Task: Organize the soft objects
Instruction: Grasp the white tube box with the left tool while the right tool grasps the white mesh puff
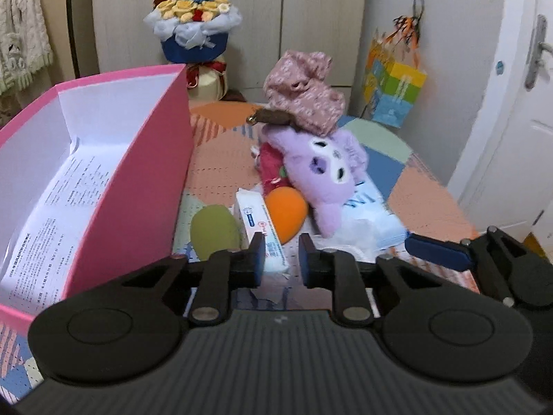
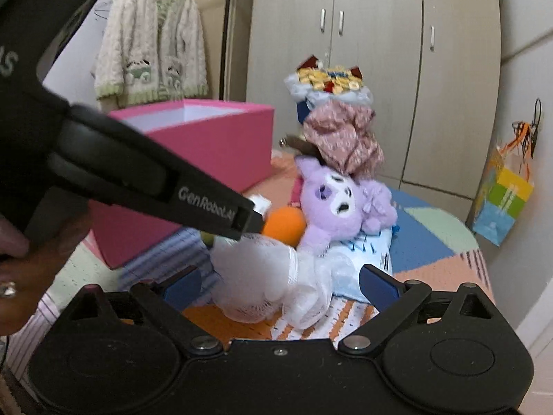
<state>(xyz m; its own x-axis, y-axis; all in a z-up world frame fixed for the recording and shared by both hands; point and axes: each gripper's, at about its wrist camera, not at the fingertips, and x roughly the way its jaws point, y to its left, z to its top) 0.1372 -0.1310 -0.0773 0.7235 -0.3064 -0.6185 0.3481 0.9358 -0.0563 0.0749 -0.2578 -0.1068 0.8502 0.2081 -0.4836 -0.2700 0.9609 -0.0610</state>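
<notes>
A pile of soft things lies on the patchwork mat: a purple plush (image 1: 328,169) (image 2: 337,204), a pink patterned cloth (image 1: 306,93) (image 2: 345,138) on top, an orange sponge (image 1: 286,212) (image 2: 284,224), a green sponge (image 1: 214,230), a white tissue pack (image 1: 262,231), a blue tissue pack (image 1: 373,214) and a white mesh puff (image 2: 273,280). The open pink box (image 1: 145,159) (image 2: 214,145) stands at the left. My left gripper (image 1: 280,257) is open, its jaws a narrow gap apart over the white tissue pack. My right gripper (image 2: 280,285) is open wide around the mesh puff.
A flower bouquet (image 1: 193,24) stands against the wardrobe behind the pile. A colourful gift bag (image 1: 394,93) hangs at the right by a white door (image 1: 518,103). A knitted cardigan (image 2: 152,38) hangs at the back left. A printed sheet (image 1: 52,224) lies in the box.
</notes>
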